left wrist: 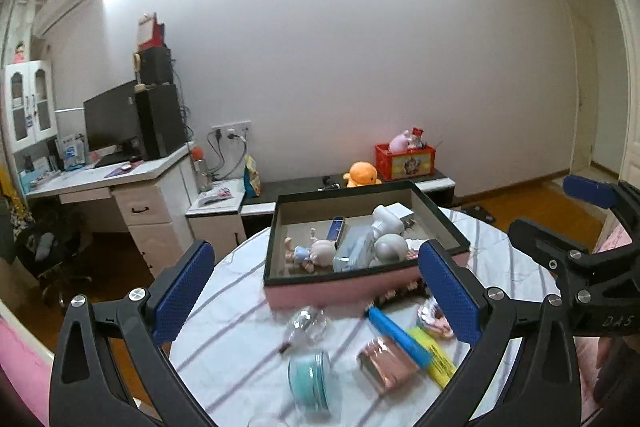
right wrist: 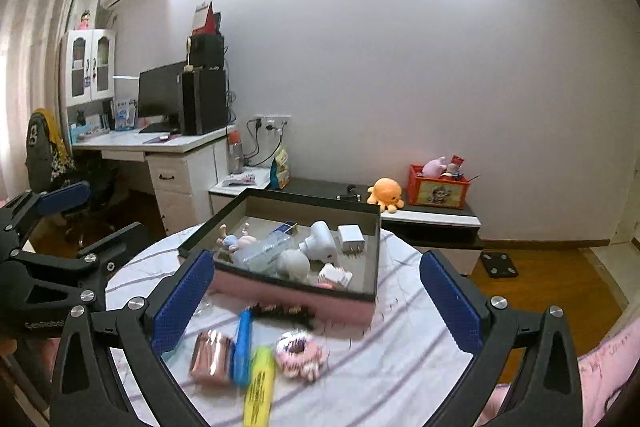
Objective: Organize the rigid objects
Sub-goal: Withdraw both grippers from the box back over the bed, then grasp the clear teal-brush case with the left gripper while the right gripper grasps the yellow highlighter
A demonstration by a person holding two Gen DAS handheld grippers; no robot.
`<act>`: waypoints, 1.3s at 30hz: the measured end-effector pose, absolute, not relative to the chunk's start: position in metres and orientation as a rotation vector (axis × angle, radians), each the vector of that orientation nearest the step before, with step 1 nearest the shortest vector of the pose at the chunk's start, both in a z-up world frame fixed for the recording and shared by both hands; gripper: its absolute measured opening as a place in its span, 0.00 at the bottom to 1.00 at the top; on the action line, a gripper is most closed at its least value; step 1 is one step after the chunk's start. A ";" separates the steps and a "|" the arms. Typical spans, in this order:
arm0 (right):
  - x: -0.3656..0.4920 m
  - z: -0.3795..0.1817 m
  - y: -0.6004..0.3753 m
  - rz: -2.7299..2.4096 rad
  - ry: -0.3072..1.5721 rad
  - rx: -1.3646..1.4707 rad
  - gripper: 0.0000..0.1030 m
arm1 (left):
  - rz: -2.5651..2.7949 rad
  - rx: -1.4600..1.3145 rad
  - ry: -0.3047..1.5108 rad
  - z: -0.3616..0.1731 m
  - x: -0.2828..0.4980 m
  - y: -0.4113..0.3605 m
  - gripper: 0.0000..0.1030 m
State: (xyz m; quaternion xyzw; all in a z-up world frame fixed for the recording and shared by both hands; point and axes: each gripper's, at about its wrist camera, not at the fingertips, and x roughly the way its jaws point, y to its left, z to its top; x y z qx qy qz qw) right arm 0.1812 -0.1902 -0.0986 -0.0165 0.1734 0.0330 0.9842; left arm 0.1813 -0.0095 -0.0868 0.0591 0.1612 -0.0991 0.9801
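A pink box with a dark rim (left wrist: 344, 289) (right wrist: 296, 297) sits on the round striped table (left wrist: 240, 327) and holds a doll, a white charger and other small items. In front of it lie a blue marker (left wrist: 398, 337) (right wrist: 241, 347), a yellow highlighter (left wrist: 434, 357) (right wrist: 259, 385), a rose-gold case (left wrist: 386, 365) (right wrist: 212, 357), a teal round jar (left wrist: 312, 381), a clear bottle (left wrist: 306, 325) and a pink denture model (right wrist: 300, 351). My left gripper (left wrist: 316, 287) is open above these items. My right gripper (right wrist: 316, 295) is open above them too.
A dark hair clip (right wrist: 280, 311) lies against the box front. Beyond the table stand a white desk with a monitor (left wrist: 116, 119), a low dark cabinet with an orange plush (left wrist: 362, 175) and a red crate (left wrist: 404, 161). The other gripper shows at the right edge (left wrist: 576, 247).
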 end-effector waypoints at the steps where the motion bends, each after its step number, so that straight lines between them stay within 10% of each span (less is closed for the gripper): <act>1: 0.171 -0.100 -0.189 0.055 0.341 -0.028 1.00 | -0.194 0.115 0.318 -0.088 0.172 -0.007 1.00; 23: 0.105 -0.106 -0.187 0.009 0.298 0.005 1.00 | -0.191 0.094 0.256 -0.086 0.108 0.007 1.00; 39: 0.171 -0.212 -0.176 0.046 0.643 -0.014 1.00 | -0.137 0.089 0.583 -0.188 0.160 0.046 1.00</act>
